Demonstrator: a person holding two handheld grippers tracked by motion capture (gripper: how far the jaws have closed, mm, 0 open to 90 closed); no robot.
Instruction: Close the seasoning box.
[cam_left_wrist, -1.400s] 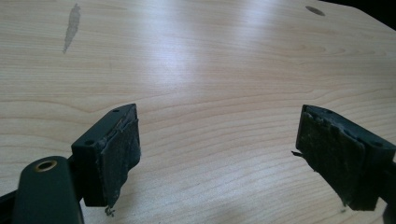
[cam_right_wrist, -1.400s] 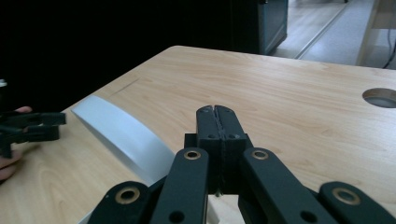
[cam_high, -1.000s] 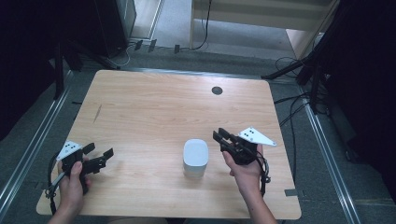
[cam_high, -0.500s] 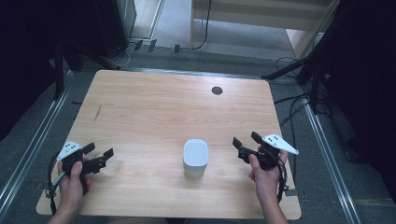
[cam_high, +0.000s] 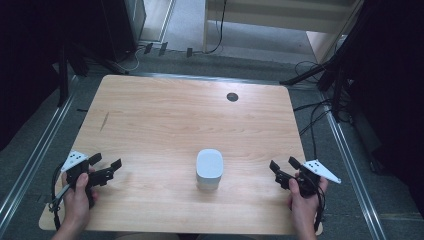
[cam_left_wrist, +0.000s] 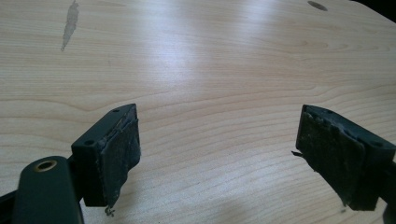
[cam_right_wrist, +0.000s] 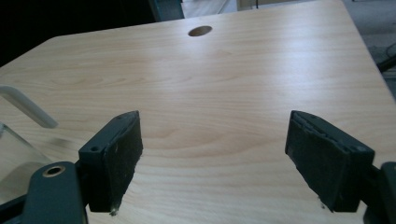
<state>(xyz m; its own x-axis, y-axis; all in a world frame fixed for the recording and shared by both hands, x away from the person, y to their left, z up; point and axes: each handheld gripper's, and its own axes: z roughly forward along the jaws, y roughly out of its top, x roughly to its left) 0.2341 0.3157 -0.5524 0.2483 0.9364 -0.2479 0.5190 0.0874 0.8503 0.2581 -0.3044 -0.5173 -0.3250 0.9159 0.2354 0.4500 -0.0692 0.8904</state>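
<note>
A small white, round-cornered container (cam_high: 209, 167) stands near the front middle of the wooden table (cam_high: 165, 115). My left gripper (cam_high: 106, 161) rests at the front left, held by a hand, well to the left of the container; its jaws are wide apart with only bare wood between them (cam_left_wrist: 217, 154). My right gripper (cam_high: 282, 162) is at the front right, a clear gap away from the container, open and empty (cam_right_wrist: 212, 156). The container's clear wall and white rim (cam_right_wrist: 23, 112) show at the left edge of the right gripper view.
A round cable hole (cam_high: 232, 97) sits at the table's far middle-right. A dark streak (cam_high: 104, 121) marks the wood at the left. Metal rails run along both sides of the table, and cables lie on the floor at the right.
My right gripper has drawn back from beside the container to the table's front right, still open. The left gripper and the container have stayed where they were.
</note>
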